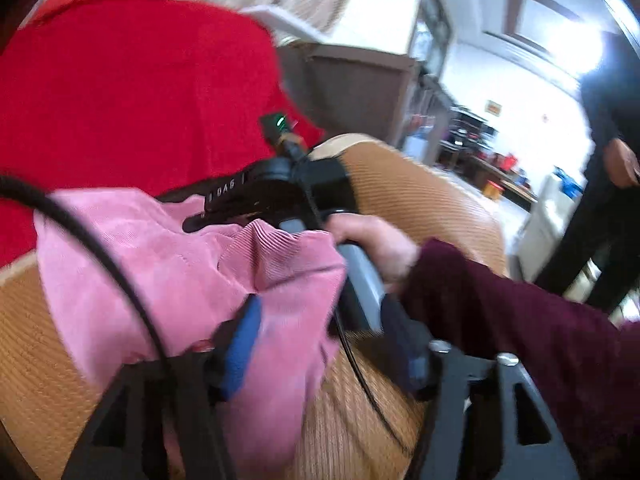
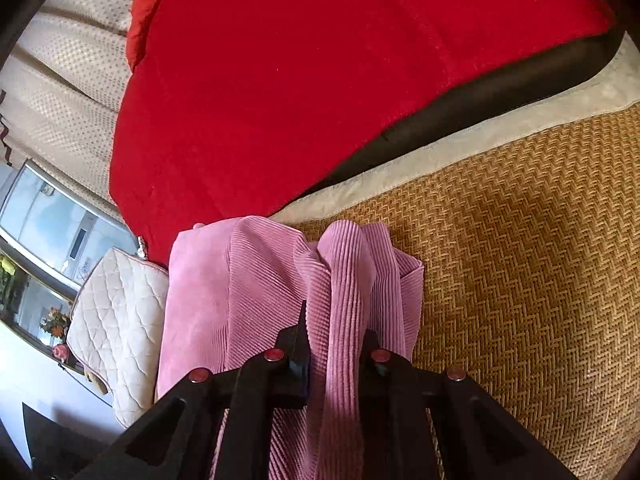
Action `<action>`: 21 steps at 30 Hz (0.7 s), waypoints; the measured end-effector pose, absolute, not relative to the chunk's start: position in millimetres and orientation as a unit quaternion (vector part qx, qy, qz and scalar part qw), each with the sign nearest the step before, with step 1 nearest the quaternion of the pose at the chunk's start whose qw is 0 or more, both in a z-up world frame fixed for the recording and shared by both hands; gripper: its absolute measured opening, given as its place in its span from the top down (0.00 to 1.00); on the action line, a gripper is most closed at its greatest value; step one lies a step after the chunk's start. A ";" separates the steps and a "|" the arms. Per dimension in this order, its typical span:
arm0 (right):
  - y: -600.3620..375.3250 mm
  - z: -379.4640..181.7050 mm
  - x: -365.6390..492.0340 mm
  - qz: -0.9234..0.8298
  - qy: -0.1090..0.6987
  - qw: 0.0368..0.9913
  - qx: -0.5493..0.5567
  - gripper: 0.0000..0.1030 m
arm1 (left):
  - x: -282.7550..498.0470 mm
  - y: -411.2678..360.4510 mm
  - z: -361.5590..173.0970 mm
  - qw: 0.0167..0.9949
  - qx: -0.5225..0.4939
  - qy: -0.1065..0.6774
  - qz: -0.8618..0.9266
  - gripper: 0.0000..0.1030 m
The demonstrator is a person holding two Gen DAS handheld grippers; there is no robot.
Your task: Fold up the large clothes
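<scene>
A pink corduroy garment [image 2: 248,292] lies bunched on a woven tan mat [image 2: 520,264]. My right gripper [image 2: 336,344] is shut on a ridge of the pink fabric, which runs up between its black fingers. In the left wrist view the same pink garment [image 1: 160,272] drapes over my left gripper [image 1: 320,344]; its blue-padded finger [image 1: 240,356] presses into the cloth. The right finger is partly hidden, so I cannot tell whether the jaws are closed. The right gripper's body [image 1: 280,196] and the hand holding it show just beyond the fabric.
A red blanket [image 2: 320,80] covers the surface behind the mat, with a dark strip and grey border between. A quilted cream cushion [image 2: 116,328] sits at left. A person in dark clothes [image 1: 600,184] stands at right. A black cable [image 1: 100,248] crosses the left view.
</scene>
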State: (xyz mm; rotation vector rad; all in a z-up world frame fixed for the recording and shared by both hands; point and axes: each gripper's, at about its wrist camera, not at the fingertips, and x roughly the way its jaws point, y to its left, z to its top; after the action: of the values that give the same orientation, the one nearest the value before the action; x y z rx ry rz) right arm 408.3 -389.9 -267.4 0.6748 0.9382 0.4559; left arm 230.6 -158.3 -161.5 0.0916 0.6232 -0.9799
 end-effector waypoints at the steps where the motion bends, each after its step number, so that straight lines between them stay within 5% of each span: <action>1: -393.0 -266.9 407.2 0.215 0.444 0.806 0.327 0.79 | 223.0 -148.5 -157.6 0.838 0.053 0.283 -0.464 0.35; 2: -393.5 -264.9 405.1 0.213 0.447 0.802 0.335 0.76 | 215.5 -136.2 -153.8 0.843 0.063 0.271 -0.460 0.35; 6: -403.8 -242.7 385.3 0.182 0.429 0.816 0.342 0.36 | 224.8 -93.5 -145.2 0.868 0.051 0.259 -0.422 0.35; 11: -398.6 -179.1 336.9 0.218 0.364 0.860 0.283 0.40 | 256.8 -83.5 -162.7 0.877 0.008 0.319 -0.360 0.35; 14: -369.8 -160.7 310.1 0.242 0.369 0.866 0.233 0.63 | 260.2 -97.6 -174.2 0.877 0.037 0.336 -0.341 0.35; 21: -325.5 -185.6 273.7 0.230 0.439 0.854 0.160 0.66 | 257.7 -111.3 -180.0 0.877 0.047 0.339 -0.337 0.35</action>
State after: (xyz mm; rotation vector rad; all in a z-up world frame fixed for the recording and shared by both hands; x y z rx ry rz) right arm 273.7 -325.5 -185.6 0.3364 0.9233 0.4840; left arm 257.7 -111.3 -180.0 0.0988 0.7072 -0.7021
